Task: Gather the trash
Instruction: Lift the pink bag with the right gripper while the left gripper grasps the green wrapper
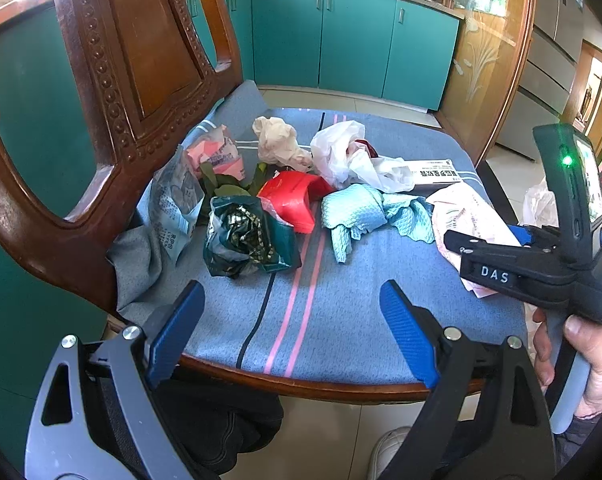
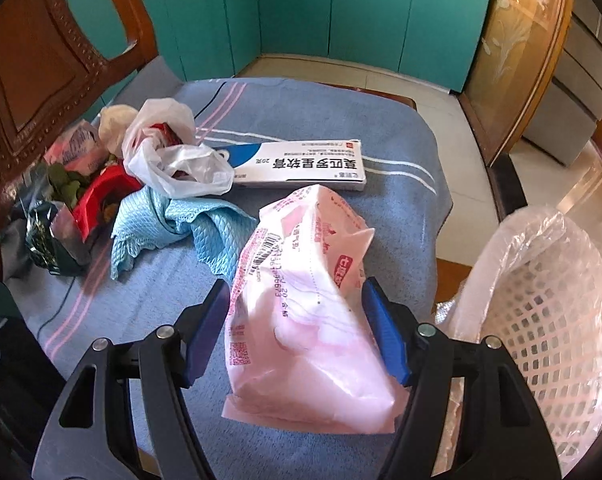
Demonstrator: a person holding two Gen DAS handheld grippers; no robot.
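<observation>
While left gripper [image 1: 293, 332] hangs tilted down over near edge of blue striped chair cushion [image 1: 341, 304], fingers spread wide, nothing between them. Trash heap across cushion: green foil bag [image 1: 249, 240], red carton [image 1: 297, 200], teal cloth [image 1: 361, 212]. Right gripper [image 2: 297, 328], held in person's hand [image 1: 581, 360], angled down; both blue pads against sides of pink plastic package [image 2: 301, 312], gripping it. White mesh basket [image 2: 553, 320] just right.
</observation>
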